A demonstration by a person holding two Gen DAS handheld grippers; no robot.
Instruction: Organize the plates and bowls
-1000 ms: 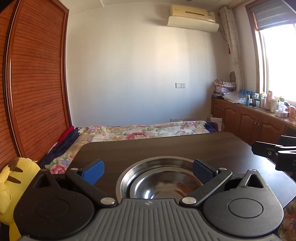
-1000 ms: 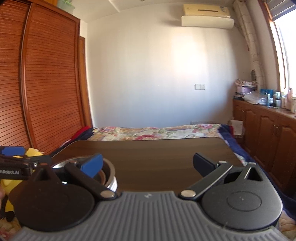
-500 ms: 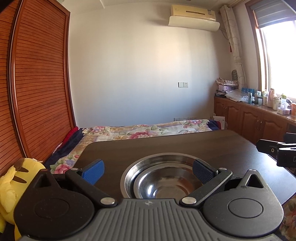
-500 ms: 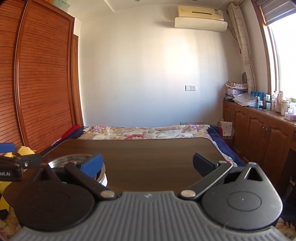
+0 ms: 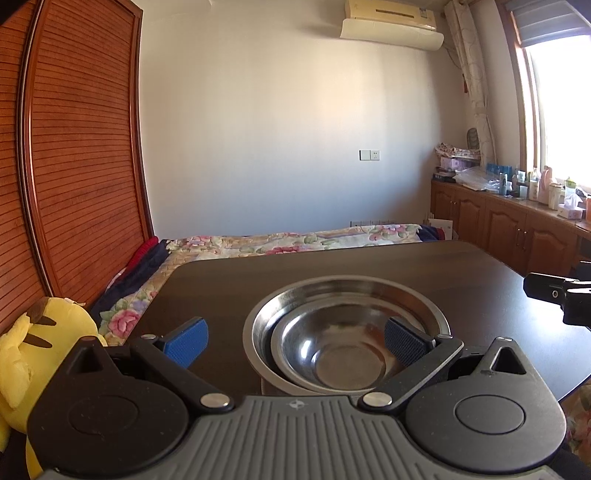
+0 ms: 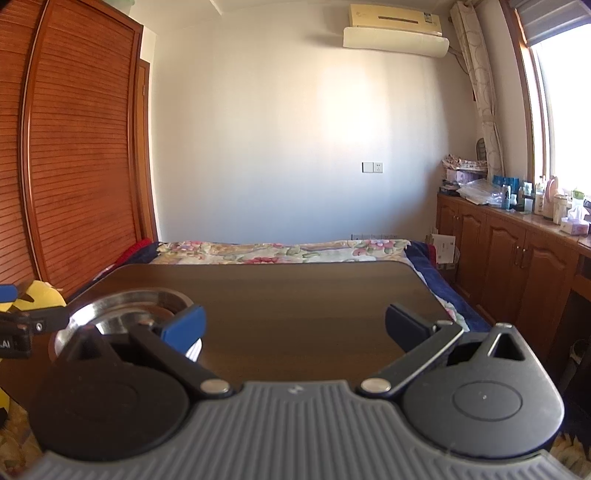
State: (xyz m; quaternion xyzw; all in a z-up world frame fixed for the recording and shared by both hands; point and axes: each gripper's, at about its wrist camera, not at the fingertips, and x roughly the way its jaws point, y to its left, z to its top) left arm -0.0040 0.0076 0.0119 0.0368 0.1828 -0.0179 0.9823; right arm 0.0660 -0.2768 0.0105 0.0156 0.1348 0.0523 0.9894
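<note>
Readable writing first: just a fragment on the left gripper (image 6: 22,325) body as seen at the left edge of the right wrist view — looks like ".AI", rest cut off. Air conditioner (image 5: 391,22) up on the far wall has a small logo, too tiny to read. Bottle labels on the sideboard (image 5: 517,229) at the right — also too small.

Counting the task stuff: two stainless bowls, nested. Small bowl (image 5: 332,350) sitting inside the big bowl (image 5: 424,310), shifted toward the near side of it rather than centred. Both on the dark wood worktop (image 5: 295,273), near edge, left part of it going by the right wrist view, where the big bowl (image 6: 122,299) pokes out behind the blue pad.

Left gripper (image 5: 295,341) in its own view: jaws spread wide, holding nothing, right pad overlapping the bowls in the picture, left pad over bare worktop. Cannot tell if that pad touches metal.

Right gripper (image 6: 295,326): jaws wide apart too, nothing between them but bare worktop (image 6: 295,288). Tip of it also visible at the right edge of the left view.

Other bits, one each: yellow plush toy (image 5: 40,343) at near left, floral bedspread (image 5: 295,240) beyond the worktop, slatted wooden wardrobe (image 5: 81,147) on the left.
</note>
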